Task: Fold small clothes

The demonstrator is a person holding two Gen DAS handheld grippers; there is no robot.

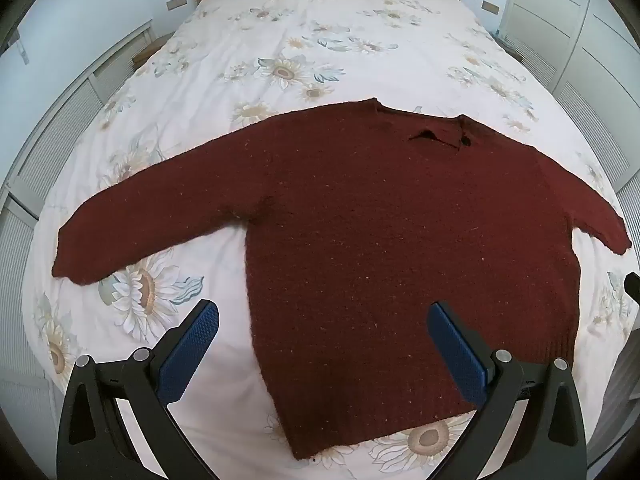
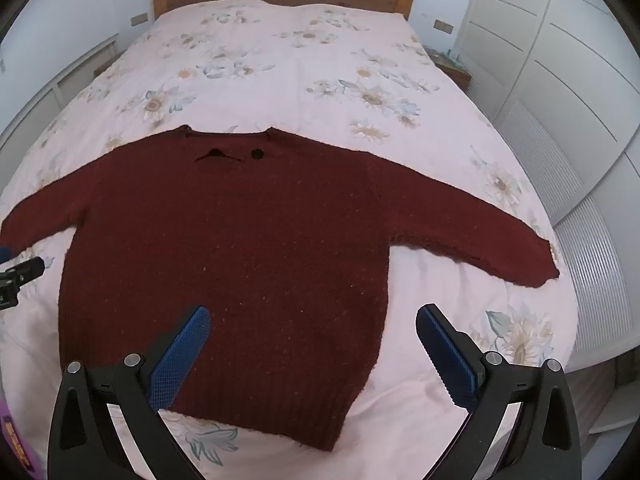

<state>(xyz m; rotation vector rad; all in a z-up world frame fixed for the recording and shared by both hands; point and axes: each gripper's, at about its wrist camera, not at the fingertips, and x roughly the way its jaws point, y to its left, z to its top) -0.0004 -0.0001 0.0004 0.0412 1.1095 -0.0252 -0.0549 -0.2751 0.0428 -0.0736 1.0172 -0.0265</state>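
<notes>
Left wrist view: sweater [image 1: 400,240] lies flat on bed [image 1: 280,60], sleeves spread for folding; left gripper [image 1: 322,320] and right gripper [image 2: 312,320] hover, jaws fully open, empty.

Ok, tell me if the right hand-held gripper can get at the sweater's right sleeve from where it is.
Probably yes. The right hand-held gripper is open and empty above the sweater, and the sleeve lies flat on the bedspread with nothing over it.

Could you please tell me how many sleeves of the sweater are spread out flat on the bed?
2. The sweater lies flat on the bed; one sleeve stretches toward its left edge, the other sleeve toward its right edge. Neither is folded.
</notes>
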